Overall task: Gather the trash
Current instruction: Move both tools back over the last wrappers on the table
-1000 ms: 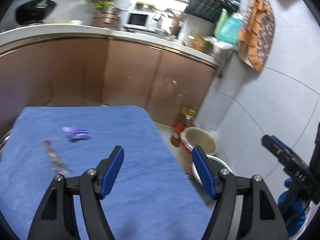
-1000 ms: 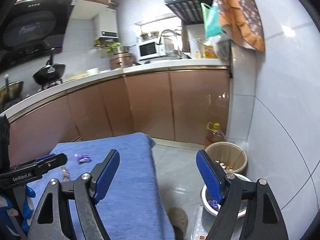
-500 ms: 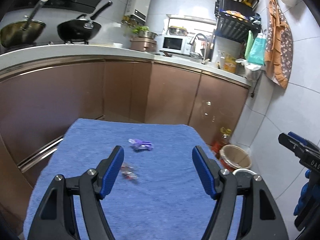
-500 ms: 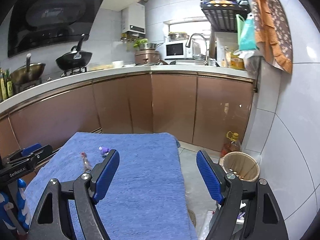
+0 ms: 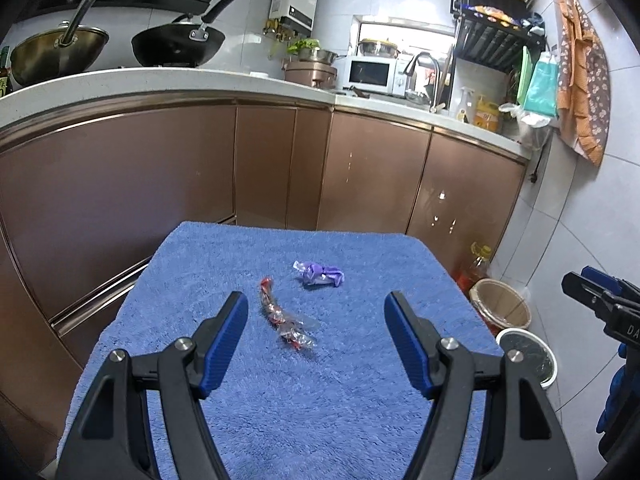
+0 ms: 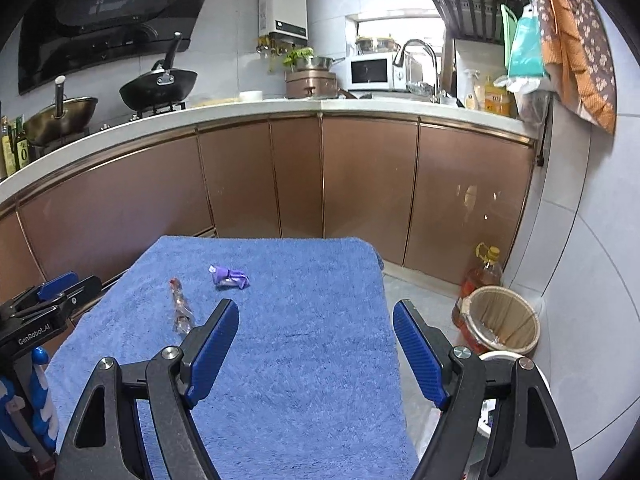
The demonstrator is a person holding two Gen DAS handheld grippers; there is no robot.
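"GenRobot.AI" on the left gripper [image 6: 48, 300]

Purple wrapper [image 6: 228, 277], red wrapper [image 6: 181, 310], blue towel [image 6: 304, 344]

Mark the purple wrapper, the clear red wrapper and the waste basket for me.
purple wrapper [image 5: 319, 273], left wrist view, on its crumpled middle.
clear red wrapper [image 5: 280, 316], left wrist view, on its twisted mid-length.
waste basket [image 6: 502, 320], right wrist view, on its inner wall.
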